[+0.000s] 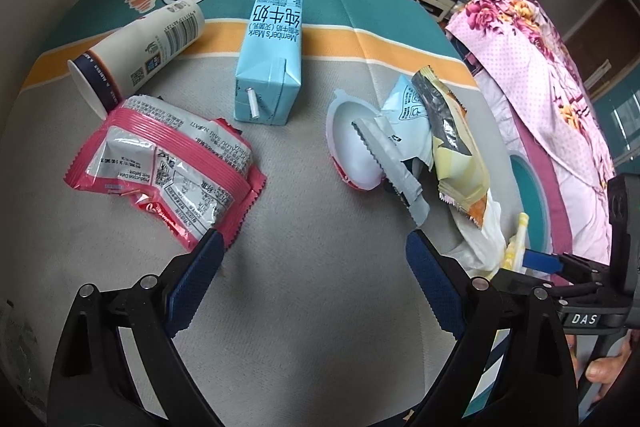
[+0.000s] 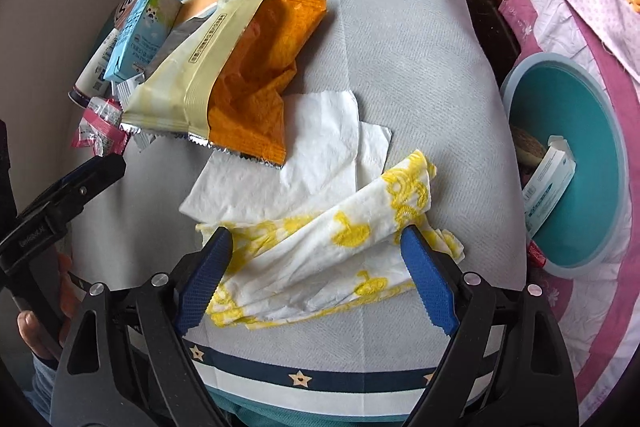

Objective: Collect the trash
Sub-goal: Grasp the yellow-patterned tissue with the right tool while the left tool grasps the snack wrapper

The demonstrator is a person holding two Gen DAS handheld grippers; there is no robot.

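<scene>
Containers, left to right: paper cup point(image 1: 138, 53) lying on its side, mouth hidden; light-blue milk carton point(image 1: 269, 57) with straw stub, lying flat; teal bin point(image 2: 568, 163) beside the table, holding a small white box point(image 2: 548, 187) and scraps. Grippers: left gripper point(image 1: 312, 255) spread wide over bare cloth, its left fingertip at the pink-and-silver wrapper point(image 1: 168, 163); right gripper point(image 2: 316, 247) spread wide, straddling the yellow-printed napkin point(image 2: 320, 255), with white tissue point(image 2: 280, 167) and the orange-and-cream snack bag point(image 2: 240, 75) beyond. Surface: grey, teal and orange tablecloth point(image 1: 320, 187); pink floral fabric point(image 1: 532, 75) at right.
</scene>
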